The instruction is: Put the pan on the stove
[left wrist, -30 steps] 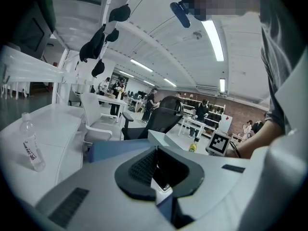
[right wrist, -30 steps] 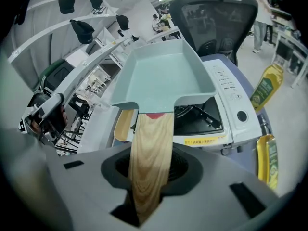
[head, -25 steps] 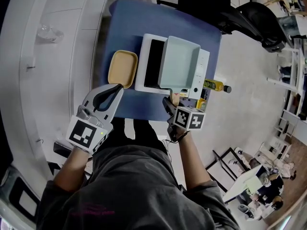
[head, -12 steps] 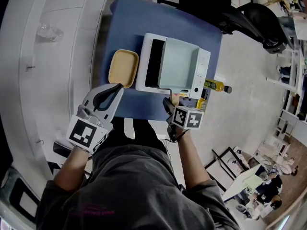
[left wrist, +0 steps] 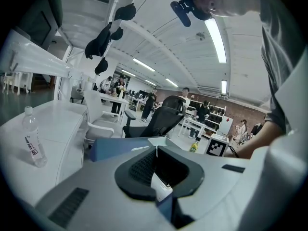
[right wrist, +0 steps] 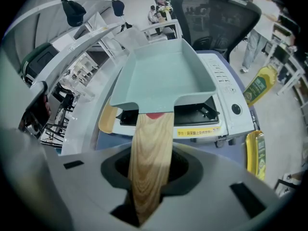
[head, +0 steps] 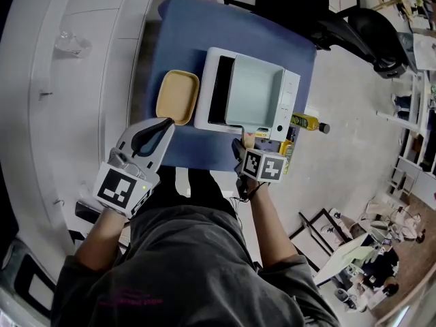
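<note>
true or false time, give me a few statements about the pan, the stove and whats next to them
1. The pan is round and black. False: it is square and pale green.
2. The right tongs grip the pan's wooden handle. True.
3. A yellow dish lies left of the stove. True.
4. The left tongs hold an oil bottle. False: they hold nothing; the oil bottle is right of the stove.

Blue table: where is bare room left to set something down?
Bare: the far strip of the blue table beyond the stove, and the near strip in front of it. Crowded: left by the yellow tray, right by the oil bottles.
</note>
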